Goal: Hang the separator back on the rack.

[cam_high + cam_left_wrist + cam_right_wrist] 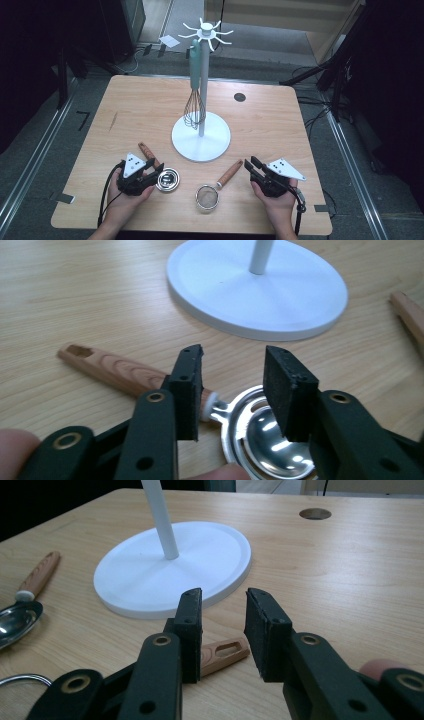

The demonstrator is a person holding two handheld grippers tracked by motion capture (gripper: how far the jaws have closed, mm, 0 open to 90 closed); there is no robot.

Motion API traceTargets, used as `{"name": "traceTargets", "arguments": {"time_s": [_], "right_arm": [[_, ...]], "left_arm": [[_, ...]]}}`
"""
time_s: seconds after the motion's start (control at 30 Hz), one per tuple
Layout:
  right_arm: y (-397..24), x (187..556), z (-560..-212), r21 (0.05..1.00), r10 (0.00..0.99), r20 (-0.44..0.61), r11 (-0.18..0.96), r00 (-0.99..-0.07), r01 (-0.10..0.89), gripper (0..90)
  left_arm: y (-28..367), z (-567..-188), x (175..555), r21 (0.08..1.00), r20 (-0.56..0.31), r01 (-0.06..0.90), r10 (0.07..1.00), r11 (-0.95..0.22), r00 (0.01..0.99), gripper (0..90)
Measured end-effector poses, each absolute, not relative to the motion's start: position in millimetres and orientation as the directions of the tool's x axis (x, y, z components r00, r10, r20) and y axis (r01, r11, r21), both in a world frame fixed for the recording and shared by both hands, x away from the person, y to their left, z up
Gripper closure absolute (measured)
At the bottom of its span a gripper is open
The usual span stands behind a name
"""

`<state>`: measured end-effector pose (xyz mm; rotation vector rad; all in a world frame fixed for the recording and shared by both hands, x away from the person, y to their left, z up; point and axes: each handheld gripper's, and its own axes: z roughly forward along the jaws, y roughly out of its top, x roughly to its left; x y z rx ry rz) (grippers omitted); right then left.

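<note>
Two utensils lie flat on the table; a whisk hangs on the white rack, so the job reads as hanging the rest.

Left gripper: down over the metal ladle at the near-left of the rack base. In the left gripper view the jaws straddle the neck where the bowl meets the wooden handle. Pads part spread, gap visible both sides, not pinching yet as far as I can see.

Right gripper: low beside the strainer. In the right gripper view the strainer's handle end, with its hang slot, sits between the jaws near the left pad. Jaws part spread, no clear pinch.

Step, my read: both hands lining up for a grasp. Next needs: close left on the ladle neck squarely so the round neck doesn't roll out, lift, then bring the handle's hole to a free prong up top. Right should grip behind the slot, leaving it clear for hooking.

No brand, label or readable writing on anything.
</note>
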<state>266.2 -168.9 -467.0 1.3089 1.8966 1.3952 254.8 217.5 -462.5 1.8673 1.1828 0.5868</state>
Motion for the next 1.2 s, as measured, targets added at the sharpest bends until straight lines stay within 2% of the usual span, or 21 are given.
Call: {"name": "traceTargets", "arguments": {"time_s": [0.1,0.2,0.47,0.63,0.73,0.87,1.07,1.2], "right_arm": [[-166.8,268.5,-471.9,0.899,0.877,0.157,0.063,-0.453,0.434,70.1],[-165.7,271.4,-477.7,0.888,0.878,0.163,0.068,-0.45,0.454,70.1],[-168.4,274.8,-487.9,0.864,0.88,0.209,0.038,-0.426,0.502,69.6],[-167.7,275.3,-494.0,0.845,0.883,0.201,0.062,-0.424,0.531,69.4],[-167.2,273.5,-493.9,0.841,0.882,0.193,0.076,-0.429,0.535,68.8],[-166.6,273.1,-495.1,0.83,0.884,0.209,0.066,-0.418,0.554,68.6],[-159.9,272.0,-493.2,0.825,0.881,0.193,0.093,-0.433,0.558,67.9],[-161.1,272.3,-494.5,0.815,0.874,0.238,0.058,-0.424,0.577,68.0]], "left_arm": [[203.5,-462.4,250.2,0.84,0.012,0.469,0.872,-0.274,0.489,66.0],[193.4,-463.3,248.9,0.839,0.018,0.455,0.851,-0.298,0.525,69.6],[177.6,-469.3,255.3,0.818,-0.054,0.486,0.799,-0.308,0.598,80.8],[162.5,-472.8,253.2,0.801,-0.054,0.476,0.748,-0.363,0.661,86.2],[155.5,-474.6,250.4,0.791,-0.041,0.461,0.717,-0.402,0.696,87.7],[153.4,-478.2,252.4,0.779,-0.099,0.497,0.708,-0.382,0.7,89.8],[150.7,-481.8,256.1,0.772,-0.108,0.507,0.707,-0.383,0.699,90.0],[150.2,-487.3,258.8,0.755,-0.12,0.531,0.715,-0.385,0.688,90.0]]}}
